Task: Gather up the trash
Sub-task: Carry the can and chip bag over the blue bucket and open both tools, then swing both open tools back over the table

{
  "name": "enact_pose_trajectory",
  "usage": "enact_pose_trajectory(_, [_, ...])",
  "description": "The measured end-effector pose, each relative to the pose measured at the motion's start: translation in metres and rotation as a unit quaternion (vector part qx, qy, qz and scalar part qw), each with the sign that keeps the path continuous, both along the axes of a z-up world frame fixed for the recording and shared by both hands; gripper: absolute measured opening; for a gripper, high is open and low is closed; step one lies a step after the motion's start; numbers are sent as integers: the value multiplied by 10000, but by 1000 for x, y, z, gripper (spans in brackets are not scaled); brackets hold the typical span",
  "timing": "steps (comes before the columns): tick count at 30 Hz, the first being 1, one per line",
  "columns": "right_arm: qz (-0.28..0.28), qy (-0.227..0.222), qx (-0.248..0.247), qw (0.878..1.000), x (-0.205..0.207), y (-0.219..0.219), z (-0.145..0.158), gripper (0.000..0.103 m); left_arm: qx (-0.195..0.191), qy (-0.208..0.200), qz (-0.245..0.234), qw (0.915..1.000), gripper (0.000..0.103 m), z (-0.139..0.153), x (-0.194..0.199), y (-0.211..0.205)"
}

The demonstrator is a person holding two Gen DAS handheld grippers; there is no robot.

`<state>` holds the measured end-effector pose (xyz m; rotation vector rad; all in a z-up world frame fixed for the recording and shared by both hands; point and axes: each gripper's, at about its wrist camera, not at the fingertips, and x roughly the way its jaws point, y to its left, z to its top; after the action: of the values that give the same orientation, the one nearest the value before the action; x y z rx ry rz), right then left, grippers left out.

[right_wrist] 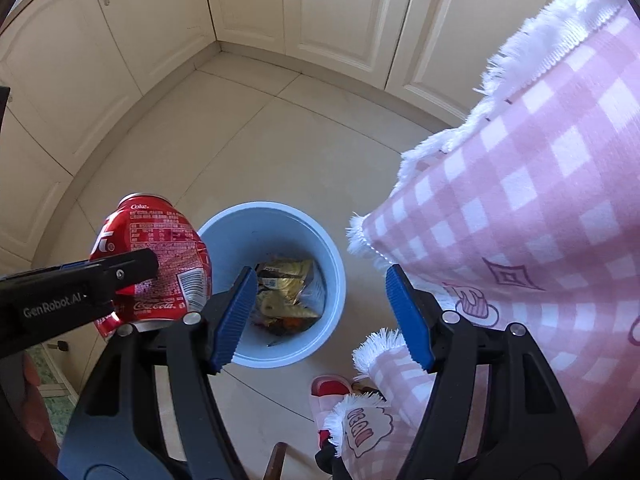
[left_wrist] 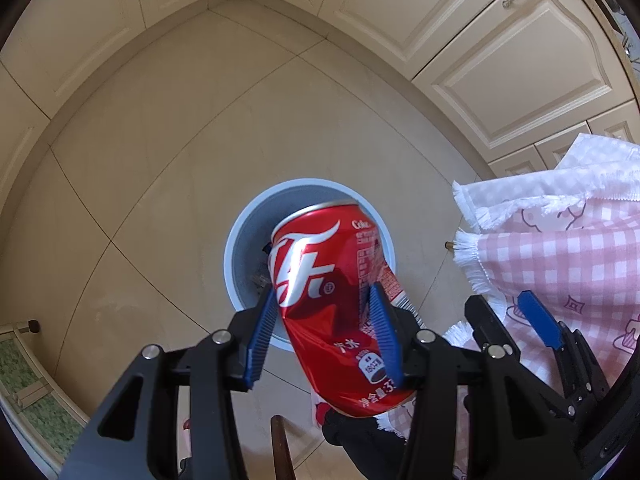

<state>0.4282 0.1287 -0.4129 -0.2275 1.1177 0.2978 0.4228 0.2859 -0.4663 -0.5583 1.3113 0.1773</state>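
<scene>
A red Coca-Cola can [left_wrist: 340, 300] sits clamped between the blue pads of my left gripper [left_wrist: 324, 320], held in the air over the light blue trash bin [left_wrist: 236, 236] on the floor. The right wrist view shows that same can [right_wrist: 160, 248] to the left of the bin [right_wrist: 224, 228], with the left gripper's black finger across it. Wrappers [right_wrist: 286, 292] lie inside the bin. My right gripper [right_wrist: 320, 316] hangs above the bin with its jaws open and nothing between them; in the left wrist view it [left_wrist: 500, 320] is at the lower right.
A pink checked tablecloth with white fringe [right_wrist: 520, 220] hangs at the right, close to the right gripper's outer finger. Cream cabinet doors [right_wrist: 332, 12] line the far walls around a beige tiled floor [left_wrist: 200, 120]. A red slipper [right_wrist: 330, 388] shows near the bottom.
</scene>
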Motion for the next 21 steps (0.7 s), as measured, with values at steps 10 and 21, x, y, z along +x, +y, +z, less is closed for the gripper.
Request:
enact_pose_trajectory(10, [-38,-1,86,10000,0,-7,8,67,-92,-170,101,9998,58,15,1,4])
enact_pose_trajectory(21, [28,-6,246,9997,-15,-10,24,67,-28,-236,209,9995,59,40,-21,6])
